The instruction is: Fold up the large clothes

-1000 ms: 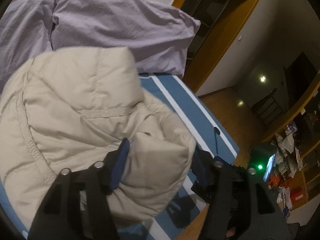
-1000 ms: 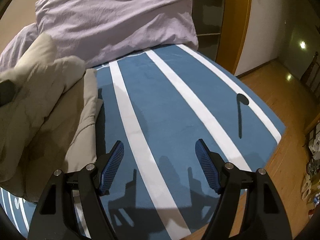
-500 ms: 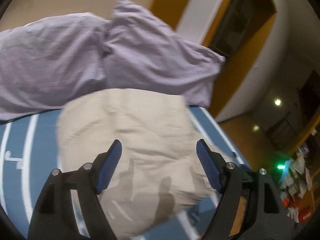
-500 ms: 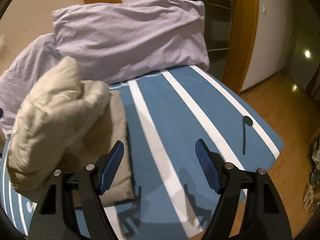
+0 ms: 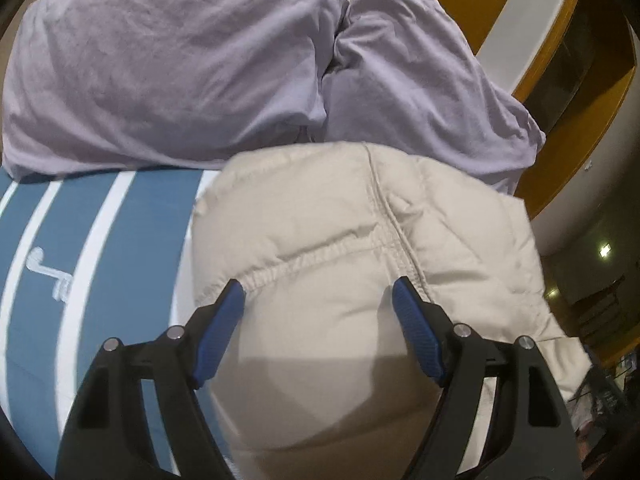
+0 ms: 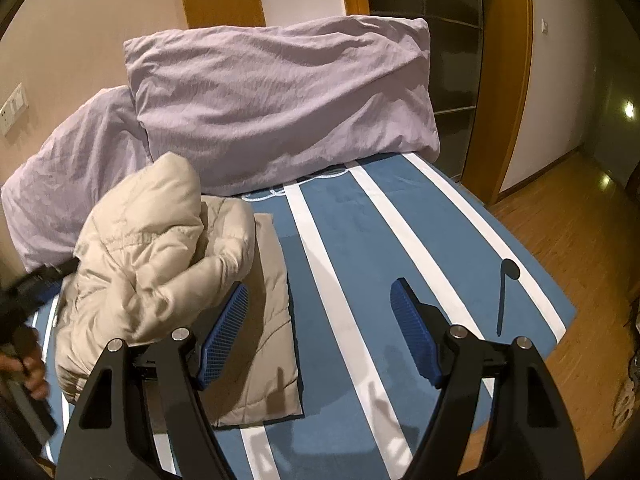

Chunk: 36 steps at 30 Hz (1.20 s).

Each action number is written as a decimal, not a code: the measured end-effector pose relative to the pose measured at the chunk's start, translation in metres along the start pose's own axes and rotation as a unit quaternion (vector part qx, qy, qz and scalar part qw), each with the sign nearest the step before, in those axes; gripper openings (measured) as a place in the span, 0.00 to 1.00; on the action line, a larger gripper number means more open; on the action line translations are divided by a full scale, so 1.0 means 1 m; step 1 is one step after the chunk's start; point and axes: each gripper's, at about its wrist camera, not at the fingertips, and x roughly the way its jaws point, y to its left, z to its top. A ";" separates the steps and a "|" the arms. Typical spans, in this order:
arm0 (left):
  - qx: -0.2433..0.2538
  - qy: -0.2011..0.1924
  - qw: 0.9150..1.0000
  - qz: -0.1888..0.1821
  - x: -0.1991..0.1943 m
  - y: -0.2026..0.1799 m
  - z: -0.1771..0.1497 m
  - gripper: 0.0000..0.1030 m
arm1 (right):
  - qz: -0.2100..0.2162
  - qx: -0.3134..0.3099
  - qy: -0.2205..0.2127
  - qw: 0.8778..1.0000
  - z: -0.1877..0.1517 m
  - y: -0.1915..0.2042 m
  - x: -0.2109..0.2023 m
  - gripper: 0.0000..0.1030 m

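A beige puffer jacket [image 5: 360,240] lies bunched on the blue striped bed cover [image 5: 120,220], in front of the pillows. My left gripper [image 5: 318,286] hovers just over its near part, open wide; the pads do not press on the fabric. In the right wrist view the jacket [image 6: 160,248] is a puffy heap on a flat folded layer, with the left gripper [image 6: 38,284] at its left side and a hand [image 6: 34,372] below it. My right gripper [image 6: 320,286] stands open above the bed cover [image 6: 360,220], right of the jacket, with nothing between its fingers.
Two lilac pillows [image 6: 280,100] lean against the wall at the head of the bed. The bed ends on the right at a wooden floor [image 6: 580,240]. A wooden door frame and dark shelving [image 6: 460,60] stand beyond the pillows.
My left gripper let go of the jacket fold, its jaws widened and it drew back. The jacket dropped onto its folded part. My right gripper rose, so more of the bed shows.
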 end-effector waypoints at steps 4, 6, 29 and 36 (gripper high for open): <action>0.030 -0.014 0.999 0.011 0.007 -0.018 -0.013 0.75 | 0.008 0.000 -0.005 1.000 0.008 0.003 -0.002 0.73; 0.042 -0.019 0.999 0.012 0.010 -0.026 -0.017 0.75 | 0.017 -0.005 -0.010 1.000 0.014 0.008 -0.002 0.73; 0.070 -0.039 0.997 0.010 0.032 -0.052 -0.036 0.76 | 0.076 -0.114 -0.019 0.990 0.059 0.114 0.074 0.47; 0.073 -0.040 0.996 0.010 0.033 -0.053 -0.036 0.76 | 0.053 -0.114 -0.007 0.992 0.056 0.109 0.105 0.47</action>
